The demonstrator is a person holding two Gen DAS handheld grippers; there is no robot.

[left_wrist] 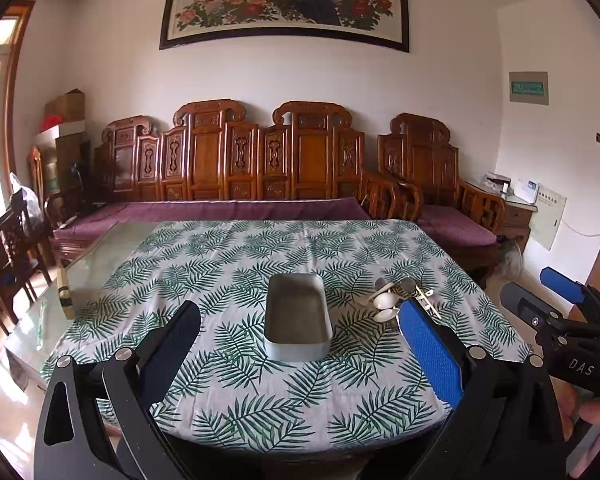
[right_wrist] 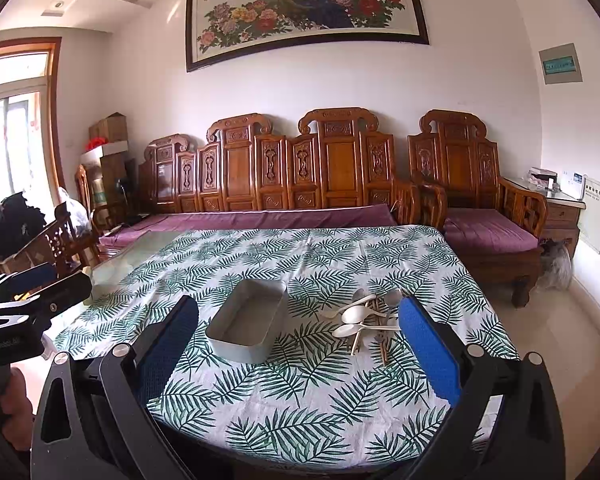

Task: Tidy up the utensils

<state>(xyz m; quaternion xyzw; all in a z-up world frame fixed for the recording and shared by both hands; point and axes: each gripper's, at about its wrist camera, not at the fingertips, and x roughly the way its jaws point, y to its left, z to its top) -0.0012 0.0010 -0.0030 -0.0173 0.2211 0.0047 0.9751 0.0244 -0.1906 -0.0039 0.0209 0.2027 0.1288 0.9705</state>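
An empty grey rectangular metal box (left_wrist: 298, 316) (right_wrist: 249, 325) sits mid-table on the leaf-print cloth (left_wrist: 260, 392) (right_wrist: 300, 392). Just to its right lies a heap of utensils (left_wrist: 400, 300) (right_wrist: 366, 318): white spoons, metal spoons and wooden chopsticks. My left gripper (left_wrist: 300, 340) is open, held above the near table edge, with the box between and beyond its fingers. My right gripper (right_wrist: 298, 340) is open too, short of the box and the heap, holding nothing. Each gripper shows at the edge of the other's view, the right gripper (left_wrist: 560, 312) and the left gripper (right_wrist: 24, 300).
The cloth covers part of a glass table (left_wrist: 100, 264) (right_wrist: 140, 256); a small box (left_wrist: 64, 294) stands near its left edge. Carved wooden benches with purple cushions (left_wrist: 240, 208) (right_wrist: 260, 218) line the far wall. A wooden chair (right_wrist: 56, 240) stands at the left.
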